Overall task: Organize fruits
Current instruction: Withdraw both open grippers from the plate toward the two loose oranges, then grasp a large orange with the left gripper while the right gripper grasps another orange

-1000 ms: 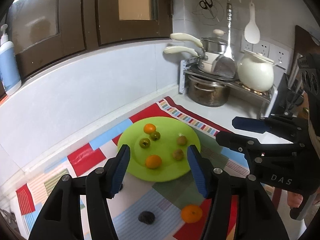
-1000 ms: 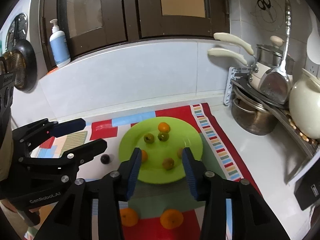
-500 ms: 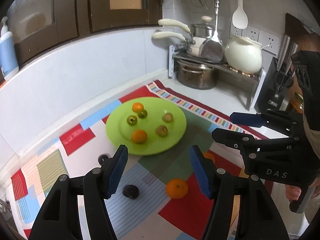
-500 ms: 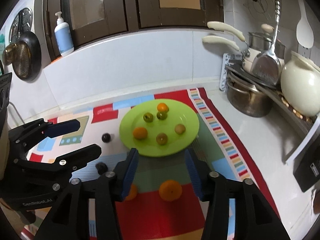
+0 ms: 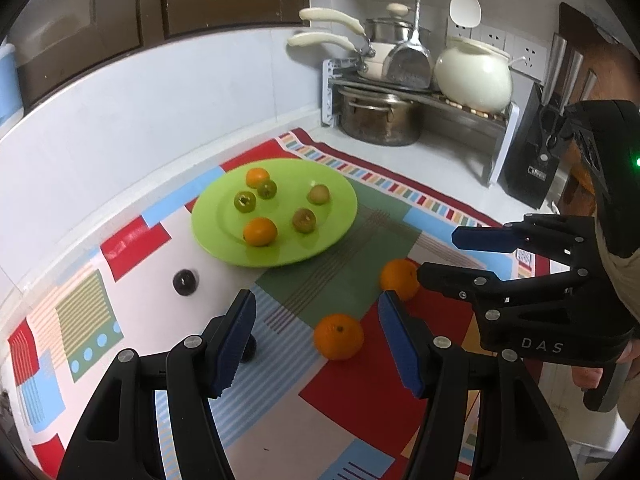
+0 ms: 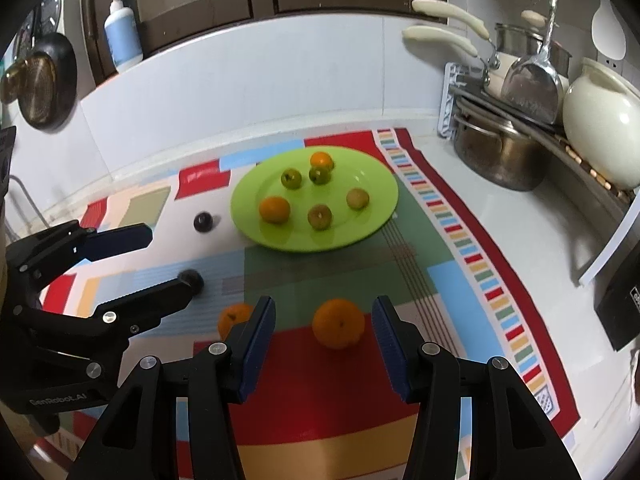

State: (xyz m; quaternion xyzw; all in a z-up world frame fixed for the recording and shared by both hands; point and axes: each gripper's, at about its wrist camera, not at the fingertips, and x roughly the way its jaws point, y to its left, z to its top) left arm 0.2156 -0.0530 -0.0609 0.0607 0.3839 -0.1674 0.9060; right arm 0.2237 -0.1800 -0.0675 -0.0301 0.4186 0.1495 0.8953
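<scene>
Oranges are what we sort at this moment: two round loose oranges lie on the patchwork cloth, off the lime-green round plate (image 6: 384, 200). The first loose orange (image 6: 338, 323) sits straight ahead of our right tongs (image 6: 323, 344), centred between their blue-padded fingers (image 6: 260, 340), which stand spread wide and hold nothing. The second loose orange (image 5: 338, 336) lies ahead of our left tongs (image 5: 316, 340), a little toward their right finger, and these tongs are also spread and empty. From the left wrist view the first orange shows at (image 5: 399, 279), touching or just beside the tip of the right tongs' lower finger.

So each hand has its own fruit nearly in line, and the right hand is the better centred. Being round, the oranges offer no long axis to match; we judge that a short forward reach and a squeeze would do.

Farther out, the plate already carries two small oranges and four greenish-brown fruits. Two small dark round fruits (image 6: 203, 222) (image 6: 193, 279) rest on the cloth to the plate's left, the nearer one just beside the left tongs' finger. The patchwork cloth (image 6: 460, 240) covers the white tabletop (image 6: 532, 232).
</scene>
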